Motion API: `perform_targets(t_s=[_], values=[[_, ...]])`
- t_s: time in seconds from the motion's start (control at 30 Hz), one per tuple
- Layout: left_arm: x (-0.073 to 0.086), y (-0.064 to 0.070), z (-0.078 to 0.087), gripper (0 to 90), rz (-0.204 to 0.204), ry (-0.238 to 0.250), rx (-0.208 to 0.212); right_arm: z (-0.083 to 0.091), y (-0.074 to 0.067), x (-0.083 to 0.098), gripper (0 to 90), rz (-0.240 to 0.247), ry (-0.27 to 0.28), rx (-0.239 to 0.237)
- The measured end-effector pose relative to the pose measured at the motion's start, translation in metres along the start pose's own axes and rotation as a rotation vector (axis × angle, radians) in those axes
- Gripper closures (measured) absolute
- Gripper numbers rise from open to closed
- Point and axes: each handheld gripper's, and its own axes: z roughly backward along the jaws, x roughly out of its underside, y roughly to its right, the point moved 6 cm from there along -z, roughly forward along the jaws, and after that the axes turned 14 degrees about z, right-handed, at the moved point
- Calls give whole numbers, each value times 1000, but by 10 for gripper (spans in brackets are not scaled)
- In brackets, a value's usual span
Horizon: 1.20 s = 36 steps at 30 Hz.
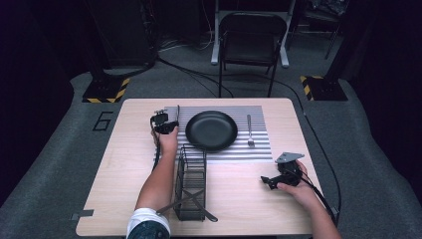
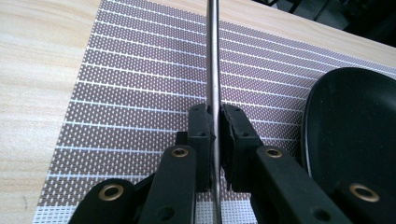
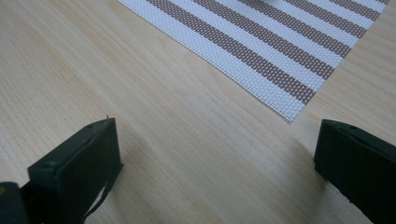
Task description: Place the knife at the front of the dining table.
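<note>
A thin, smooth metal utensil handle [image 2: 214, 70] is pinched between the left gripper's [image 2: 214, 122] jaws over the woven striped placemat [image 2: 140, 84], at nine o'clock of the round black plate [image 1: 211, 130]. The right gripper [image 3: 217, 154] rests on the wooden table [image 3: 177, 121], jaws spread wide.

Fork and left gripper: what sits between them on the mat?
The black plate lies between the fork and the left gripper, in the high view.

The left hand-held gripper [image 1: 164, 124] is reached forward with jaws closed (pinching a thin metal rod [image 2: 214, 70]); the right hand-held gripper [image 1: 271, 182] rests low, jaws wide apart.
</note>
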Motion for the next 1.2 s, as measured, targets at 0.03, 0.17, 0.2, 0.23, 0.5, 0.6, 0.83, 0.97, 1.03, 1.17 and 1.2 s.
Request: perform_targets(t_s=[0.03,0.17,0.2,0.23,0.5,0.6,0.83,0.97,1.03,1.17,1.2], values=[[0,0,0,825,-6,2,-1,0,0,0,0,0,0,0],[1,-1,-3,824,-46,-3,-26,0,0,0,0,0,0,0],[3,-2,-4,824,-48,-8,-33,0,0,0,0,0,0,0],[3,-2,-4,824,-48,-8,-33,0,0,0,0,0,0,0],[2,-4,-3,819,-39,-8,-22,0,0,0,0,0,0,0],[2,-5,-3,818,-38,-10,-13,0,0,0,0,0,0,0],[2,-6,-2,810,-26,-10,-8,0,0,0,0,0,0,0],[1,-8,-2,803,-28,-9,-8,0,0,0,0,0,0,0],[1,-8,-2,799,-30,-10,-7,0,0,0,0,0,0,0],[-1,-10,-1,781,-23,-8,-7,0,0,0,0,0,0,0],[-1,-10,-1,774,-26,-4,-6,0,0,0,0,0,0,0]])
